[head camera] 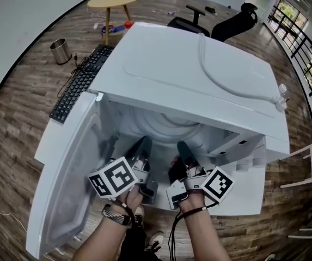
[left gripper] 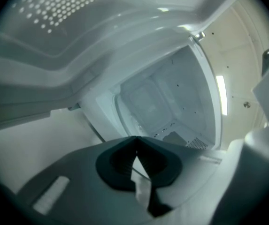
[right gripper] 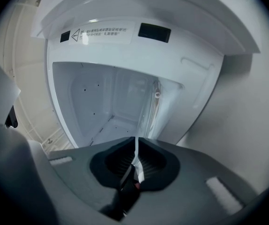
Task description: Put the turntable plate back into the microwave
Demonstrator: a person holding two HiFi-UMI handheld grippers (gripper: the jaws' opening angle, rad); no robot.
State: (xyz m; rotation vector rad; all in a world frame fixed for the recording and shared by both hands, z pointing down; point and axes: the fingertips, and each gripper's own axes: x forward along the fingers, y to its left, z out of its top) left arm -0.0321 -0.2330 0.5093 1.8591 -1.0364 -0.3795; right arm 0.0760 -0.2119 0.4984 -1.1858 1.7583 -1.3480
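Both grippers are at the mouth of the microwave (head camera: pixel 199 75), with its door (head camera: pixel 68 184) swung wide out to the left of the left gripper (head camera: pixel 144 144). The left jaws are clenched on a thin pale sliver of glass, which I read as the rim of the turntable plate (head camera: pixel 164 125). The right gripper (head camera: pixel 184 148) is likewise pinched on a glassy edge that runs from between its jaws up and ahead into the cavity. In the head view the plate shows as a pale ribbed disc just ahead of both sets of jaws. It is partly past the opening and not yet down on the cavity floor (right gripper: pixel 108 125). Its exact tilt I cannot settle.

Step in hand, as I judge it: carry the plate in and seat it. To do it well:
- Advance both hands together so the glass is not twisted between the two grips.
- Clear the top lip of the opening.
- Bring the plate level over the middle of the floor and lower it until it rests.
- Release one side at a time.

Glass is slick and both holds are narrow rim pinches — so go slow, no jerks. Whether a roller ring or hub waits on the floor I cannot see.
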